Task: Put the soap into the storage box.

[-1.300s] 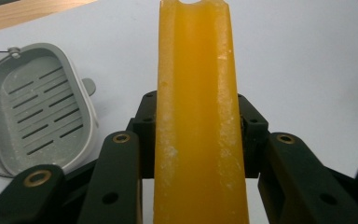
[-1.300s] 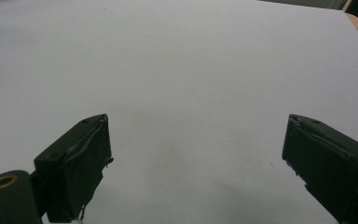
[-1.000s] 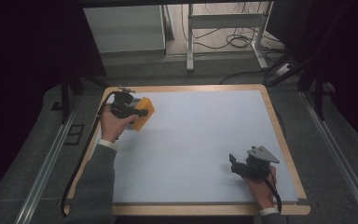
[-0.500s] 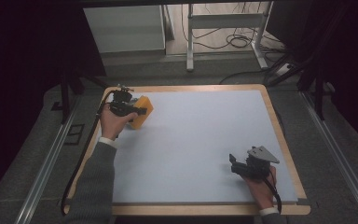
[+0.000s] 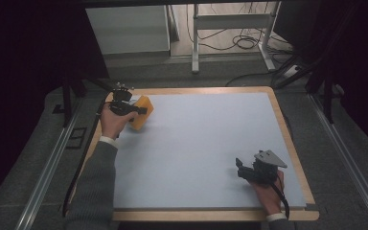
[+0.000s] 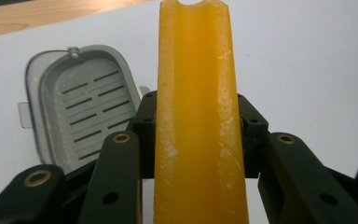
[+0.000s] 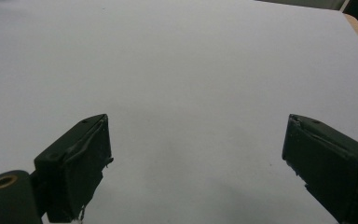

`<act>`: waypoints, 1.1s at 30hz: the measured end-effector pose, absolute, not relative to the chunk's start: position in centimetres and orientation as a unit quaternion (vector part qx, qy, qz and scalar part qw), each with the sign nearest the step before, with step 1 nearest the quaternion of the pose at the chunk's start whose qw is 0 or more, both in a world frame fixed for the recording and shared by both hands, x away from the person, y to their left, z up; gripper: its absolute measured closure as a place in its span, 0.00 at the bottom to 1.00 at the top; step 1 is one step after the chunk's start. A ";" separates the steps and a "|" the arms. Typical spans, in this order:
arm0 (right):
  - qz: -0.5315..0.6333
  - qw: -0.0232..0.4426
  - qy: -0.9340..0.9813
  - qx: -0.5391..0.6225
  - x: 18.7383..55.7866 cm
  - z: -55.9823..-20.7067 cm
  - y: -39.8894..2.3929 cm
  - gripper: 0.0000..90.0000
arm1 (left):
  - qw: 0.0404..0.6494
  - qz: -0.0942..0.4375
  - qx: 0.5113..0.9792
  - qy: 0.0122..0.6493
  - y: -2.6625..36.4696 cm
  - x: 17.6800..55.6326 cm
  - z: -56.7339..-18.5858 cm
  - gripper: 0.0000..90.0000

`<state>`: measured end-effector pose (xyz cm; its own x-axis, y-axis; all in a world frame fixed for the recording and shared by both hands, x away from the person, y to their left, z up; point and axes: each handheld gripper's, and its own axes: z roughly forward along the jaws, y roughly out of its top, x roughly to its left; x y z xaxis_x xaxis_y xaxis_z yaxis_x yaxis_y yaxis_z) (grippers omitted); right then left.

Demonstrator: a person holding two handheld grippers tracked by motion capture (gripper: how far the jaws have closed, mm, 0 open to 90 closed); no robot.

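My left gripper point(image 5: 133, 110) is at the far left corner of the white board point(image 5: 196, 143), shut on a yellow-orange bar point(image 5: 143, 114). In the left gripper view the bar point(image 6: 196, 65) stands upright between the black jaws of the left gripper point(image 6: 196, 123), which press on both its sides. A grey slotted plastic dish point(image 6: 81, 102) lies on the board just behind and left of the bar. Near the board's front right corner my right gripper point(image 5: 242, 168) rests open, and in its own view the right gripper point(image 7: 196, 158) has nothing between its jaws.
A wooden frame point(image 5: 294, 158) rims the board. Metal rails point(image 5: 48, 167) run along both sides of the table. White table legs point(image 5: 195, 38) and cables lie on the floor beyond the far edge.
The left gripper with the yellow bar has shifted slightly to the left. The right hand has kept still.
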<state>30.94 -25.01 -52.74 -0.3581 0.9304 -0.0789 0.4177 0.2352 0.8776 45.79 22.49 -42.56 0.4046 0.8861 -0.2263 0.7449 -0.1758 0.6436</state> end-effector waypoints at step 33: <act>0.403 0.320 0.717 0.469 30.9 -52.7 -25.0 0.09 | 0.330 0.119 0.733 0.582 24.7 50.5 -43.9 0.68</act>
